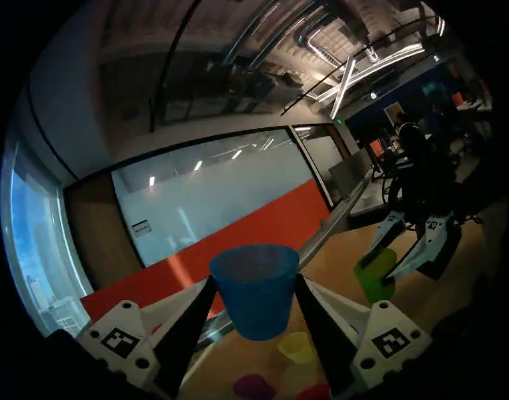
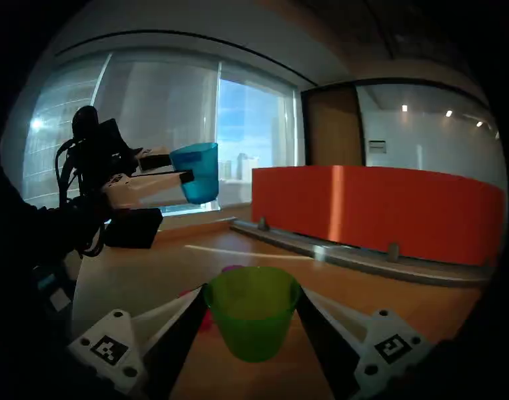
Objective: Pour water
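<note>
A blue cup (image 1: 255, 290) is held upright between the fingers of my left gripper (image 1: 255, 300), lifted above the wooden table (image 1: 341, 257). A green cup (image 2: 252, 312) sits upright between the fingers of my right gripper (image 2: 252, 319), also off the table. In the left gripper view the right gripper (image 1: 399, 257) shows at the right with the green cup (image 1: 376, 273) in it. In the right gripper view the left gripper (image 2: 181, 175) shows at the upper left, carrying the blue cup (image 2: 197, 171) higher than the green one. Whether either cup holds water cannot be seen.
A yellow cup (image 1: 297, 347), a purple one (image 1: 253, 387) and a red one (image 1: 314, 392) stand on the table below the blue cup. An orange divider panel (image 2: 381, 210) with a metal rail (image 2: 334, 252) runs along the table's far edge. Windows lie beyond.
</note>
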